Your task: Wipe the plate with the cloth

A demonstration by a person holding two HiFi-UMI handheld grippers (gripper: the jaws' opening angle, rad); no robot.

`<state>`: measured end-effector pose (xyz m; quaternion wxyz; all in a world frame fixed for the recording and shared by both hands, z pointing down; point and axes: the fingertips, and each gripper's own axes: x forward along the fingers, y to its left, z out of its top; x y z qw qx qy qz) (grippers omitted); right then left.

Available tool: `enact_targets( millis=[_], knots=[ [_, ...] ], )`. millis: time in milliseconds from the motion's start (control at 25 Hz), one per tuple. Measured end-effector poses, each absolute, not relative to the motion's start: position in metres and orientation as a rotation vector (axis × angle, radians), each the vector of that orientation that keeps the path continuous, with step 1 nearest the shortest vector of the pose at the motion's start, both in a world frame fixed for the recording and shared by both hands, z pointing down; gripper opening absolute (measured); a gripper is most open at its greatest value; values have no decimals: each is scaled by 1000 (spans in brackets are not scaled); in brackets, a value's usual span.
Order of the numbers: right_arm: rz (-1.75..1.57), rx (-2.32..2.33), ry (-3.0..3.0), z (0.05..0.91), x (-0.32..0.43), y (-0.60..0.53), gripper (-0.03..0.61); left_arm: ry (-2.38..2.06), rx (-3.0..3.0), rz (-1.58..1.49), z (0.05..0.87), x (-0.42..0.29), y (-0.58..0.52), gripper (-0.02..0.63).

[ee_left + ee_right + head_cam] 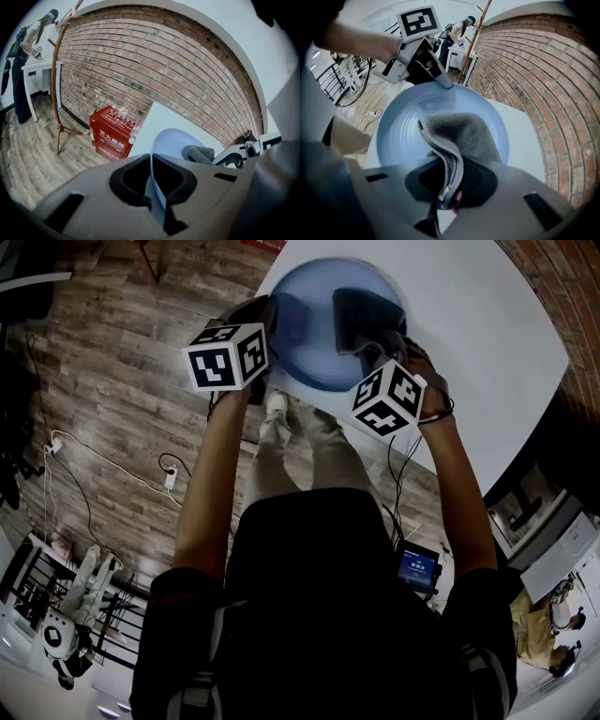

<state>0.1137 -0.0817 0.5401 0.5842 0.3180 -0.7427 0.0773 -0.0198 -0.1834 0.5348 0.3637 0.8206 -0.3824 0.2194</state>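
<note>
Far left in the head view I saw wood plank floor (103, 381) with a white cable (103, 460) trailing over it. In the left gripper view a wooden coat stand (55, 93) and a red fire-extinguisher box (110, 133) stood by the brick wall (164, 61). My left gripper (265, 324), with its marker cube (225, 356) facing up, had its jaws closed narrow on the rim of the blue plate (314, 352). In the left gripper view (152, 183) the rim ran edge-on between the two pads. The right gripper view caught the same tips (446, 84) pinching the plate's far edge. The plate (403, 136) sat at the near edge of the round white table (469, 324) and partly overhung it on the left. I couldn't tell whether it rested on the tabletop or was lifted off it. On the plate's right half lay the grey cloth (366, 315), folded and draped across the inner face (459, 133). My right gripper (382, 341) was clamped on a bunched fold of that cloth (199, 153), which ran straight down between the jaws (450, 187). The right marker cube (387, 397) sat just below. More brick wall (543, 70) filled the far right.
</note>
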Motion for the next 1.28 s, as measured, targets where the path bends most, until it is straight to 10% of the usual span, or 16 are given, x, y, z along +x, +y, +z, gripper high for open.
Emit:
enact_targets(
  millis=[1280],
  knots=[
    [334, 687, -1810, 540, 70, -45, 54, -964, 2117, 563, 536, -12, -182, 29]
  ],
)
